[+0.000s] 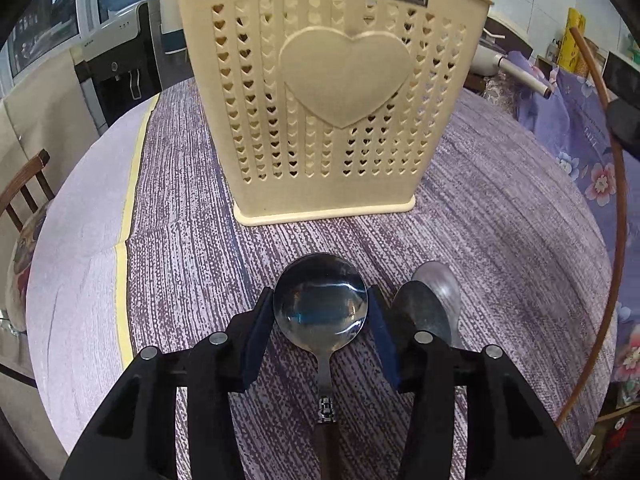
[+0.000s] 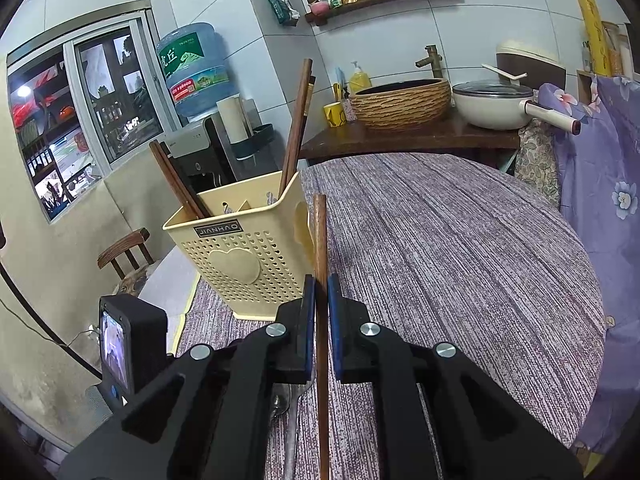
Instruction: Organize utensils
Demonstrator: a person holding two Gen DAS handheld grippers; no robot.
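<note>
Left wrist view had the left gripper (image 1: 320, 312) half-open around a round spoon (image 1: 320, 304), pads at its rim; another spoon (image 1: 436, 300) lay at three o'clock. Chopsticks (image 2: 296, 120) already stood in the holder (image 1: 332, 112) at twelve. The right gripper (image 2: 320, 312) clamped one chopstick (image 2: 320, 240). The tablecloth (image 2: 460, 260) rightward offered open room.

The round spoon (image 1: 320, 304) handle runs off the lower edge of the left wrist view; the second spoon (image 1: 438, 300) is partly masked by the left gripper (image 1: 320, 316) finger; the chopstick (image 2: 320, 248) lower end leaves the right wrist view; chopsticks in the holder (image 2: 244, 256) have hidden lower ends.
</note>
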